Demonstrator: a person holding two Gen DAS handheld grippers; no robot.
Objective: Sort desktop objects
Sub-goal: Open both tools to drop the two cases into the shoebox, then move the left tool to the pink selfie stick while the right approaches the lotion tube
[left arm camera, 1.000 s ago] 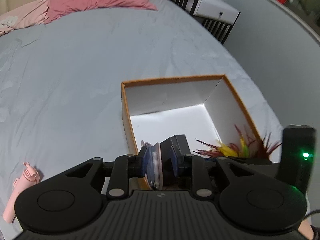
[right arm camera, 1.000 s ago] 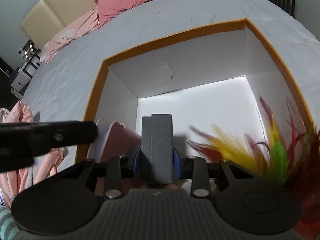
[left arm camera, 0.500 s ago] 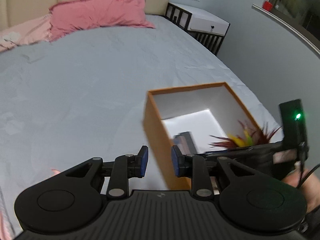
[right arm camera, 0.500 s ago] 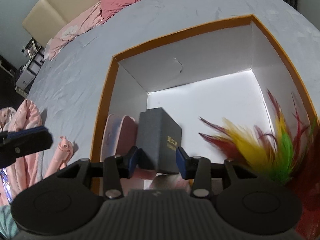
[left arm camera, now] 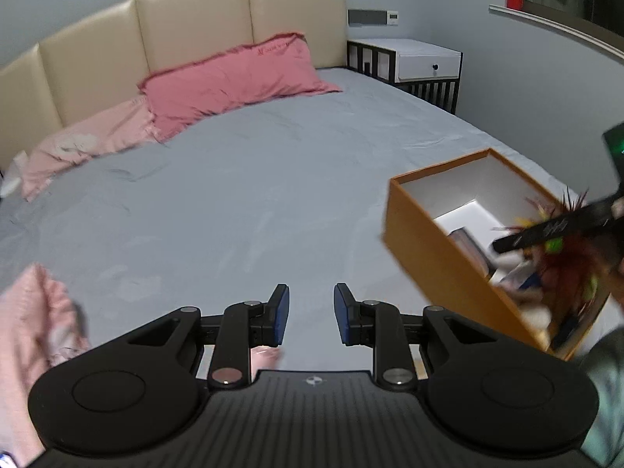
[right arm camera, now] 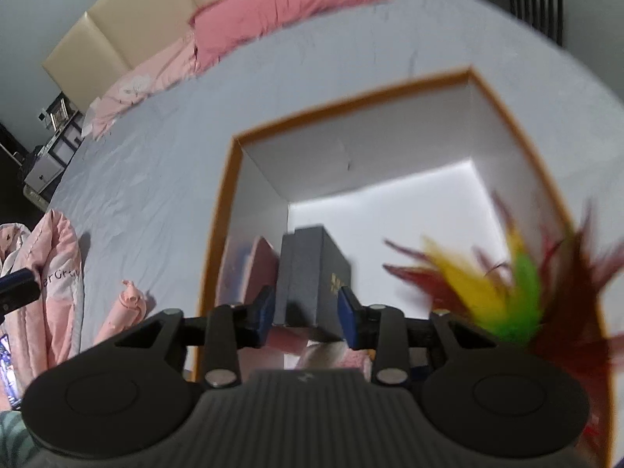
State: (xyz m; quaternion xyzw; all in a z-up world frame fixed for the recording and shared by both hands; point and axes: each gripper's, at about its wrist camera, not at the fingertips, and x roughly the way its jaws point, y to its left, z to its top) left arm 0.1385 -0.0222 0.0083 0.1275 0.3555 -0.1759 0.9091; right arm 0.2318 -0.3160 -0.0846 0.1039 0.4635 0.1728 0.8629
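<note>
Left claw (left arm camera: 311, 314) parted, empty, right claw (right arm camera: 305, 315) parted over one orange box (right arm camera: 222, 210), one grey case (right arm camera: 316, 269) inside

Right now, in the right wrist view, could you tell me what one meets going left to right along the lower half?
Pink quilt → pink toy → orange box wall → dark grey case → coloured feathers.

Orange box (right arm camera: 224, 210) with white inside, dark grey case (right arm camera: 312, 269), red-yellow-green feathers (right arm camera: 507, 284), pink pillow (left arm camera: 230, 82).
</note>
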